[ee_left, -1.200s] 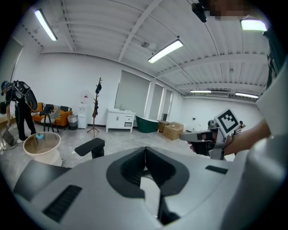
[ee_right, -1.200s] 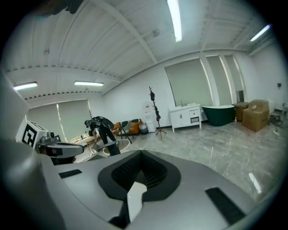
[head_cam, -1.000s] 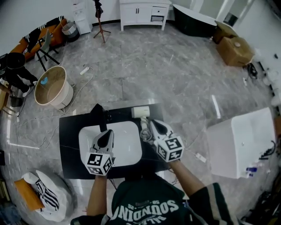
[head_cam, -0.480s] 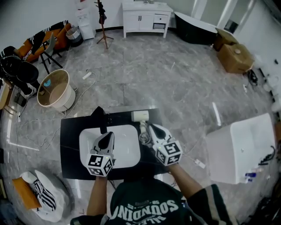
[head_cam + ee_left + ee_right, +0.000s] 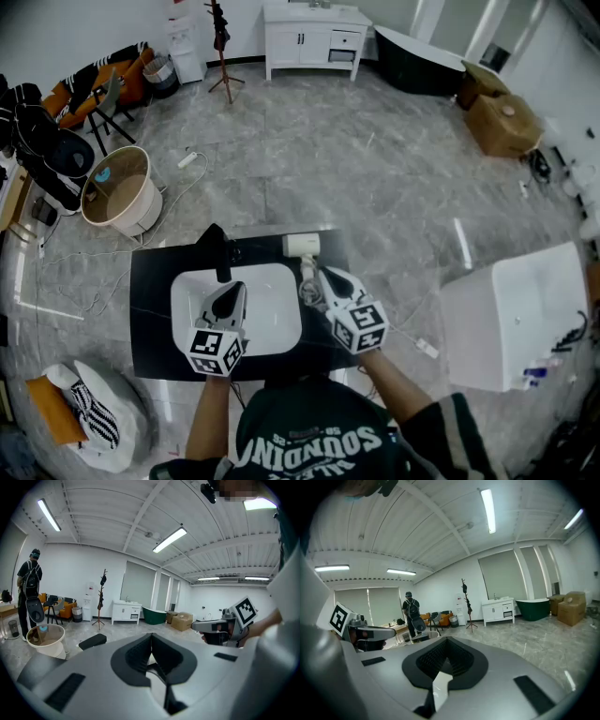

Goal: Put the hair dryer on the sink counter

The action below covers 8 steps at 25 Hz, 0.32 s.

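Hair dryer (image 5: 301,246) lies on the black sink counter (image 5: 150,281), at its far edge just right of the dark faucet (image 5: 218,248), with its cord (image 5: 307,292) bunched on the counter beside the white basin (image 5: 272,292). We hold our left gripper (image 5: 228,292) above the basin, jaws pressed together on nothing. Our right gripper (image 5: 325,277) hangs just beside the bunched cord, jaws likewise clenched, with nothing gripped that we can make out.
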### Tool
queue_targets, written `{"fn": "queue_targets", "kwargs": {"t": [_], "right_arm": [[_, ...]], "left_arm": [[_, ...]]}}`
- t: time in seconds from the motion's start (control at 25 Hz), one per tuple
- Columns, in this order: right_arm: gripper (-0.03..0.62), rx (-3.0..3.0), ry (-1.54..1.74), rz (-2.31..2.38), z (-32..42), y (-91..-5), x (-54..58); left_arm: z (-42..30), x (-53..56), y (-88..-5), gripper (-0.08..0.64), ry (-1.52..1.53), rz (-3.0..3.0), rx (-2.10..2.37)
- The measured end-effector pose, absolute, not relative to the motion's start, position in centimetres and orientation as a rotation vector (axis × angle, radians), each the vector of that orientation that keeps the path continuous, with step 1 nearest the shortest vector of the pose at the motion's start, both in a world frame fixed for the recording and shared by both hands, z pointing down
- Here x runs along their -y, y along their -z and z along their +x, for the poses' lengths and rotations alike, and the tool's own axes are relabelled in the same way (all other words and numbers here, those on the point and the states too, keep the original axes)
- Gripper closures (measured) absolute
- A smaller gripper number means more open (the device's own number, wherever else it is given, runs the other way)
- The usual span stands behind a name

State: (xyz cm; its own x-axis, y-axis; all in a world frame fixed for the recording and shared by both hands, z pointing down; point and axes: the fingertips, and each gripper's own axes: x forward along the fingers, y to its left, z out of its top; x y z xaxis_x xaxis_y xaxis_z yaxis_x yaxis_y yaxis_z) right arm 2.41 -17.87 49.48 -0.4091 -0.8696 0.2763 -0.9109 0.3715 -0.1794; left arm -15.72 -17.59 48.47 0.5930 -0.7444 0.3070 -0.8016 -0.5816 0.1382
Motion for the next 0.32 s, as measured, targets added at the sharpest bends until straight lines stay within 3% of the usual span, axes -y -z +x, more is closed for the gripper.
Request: {"fn": "queue_targets", "kwargs": {"t": [0.32], "right_arm": [[0.593, 2.475, -0.482, 1.628, 2.20, -49.98, 17.65]], "left_arm": [[-15.71, 17.39, -48.81, 0.559, -0.315, 2.561, 1.252]]}}
